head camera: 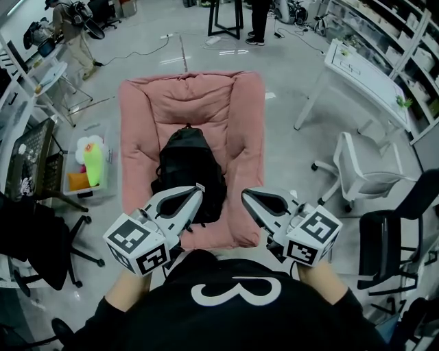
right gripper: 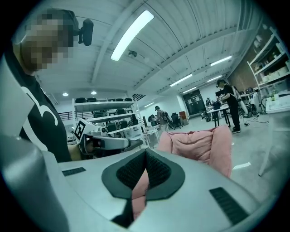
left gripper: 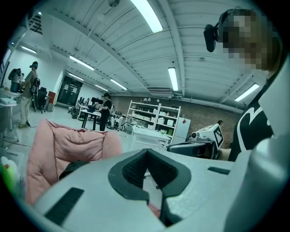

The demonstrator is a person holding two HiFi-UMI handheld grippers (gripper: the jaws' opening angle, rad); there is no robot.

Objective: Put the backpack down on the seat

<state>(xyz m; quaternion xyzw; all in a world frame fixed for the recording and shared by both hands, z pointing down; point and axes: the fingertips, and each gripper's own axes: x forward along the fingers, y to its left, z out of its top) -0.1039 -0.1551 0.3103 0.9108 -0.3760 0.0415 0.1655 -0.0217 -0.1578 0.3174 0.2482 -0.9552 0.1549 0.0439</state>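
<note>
The black backpack [head camera: 188, 168] lies on the pink cushioned seat [head camera: 144, 110], its top toward the seat's back, apart from both grippers. My left gripper [head camera: 199, 187] hovers over the seat's front edge just beside the backpack's lower end, shut with nothing in it. My right gripper [head camera: 245, 195] is level with it over the seat's front right corner, also shut and empty. In the left gripper view the closed jaws [left gripper: 146, 151] point past the pink seat [left gripper: 68, 145]. In the right gripper view the shut jaws [right gripper: 146, 152] face the seat [right gripper: 199, 140].
A white swivel chair [head camera: 358, 171] and a black chair [head camera: 394, 236] stand to the right, and a white table [head camera: 363, 68] stands behind them. On the left are a clear bin of toys [head camera: 89, 166] and a black office chair [head camera: 34, 240]. A person [head camera: 259, 20] stands far back.
</note>
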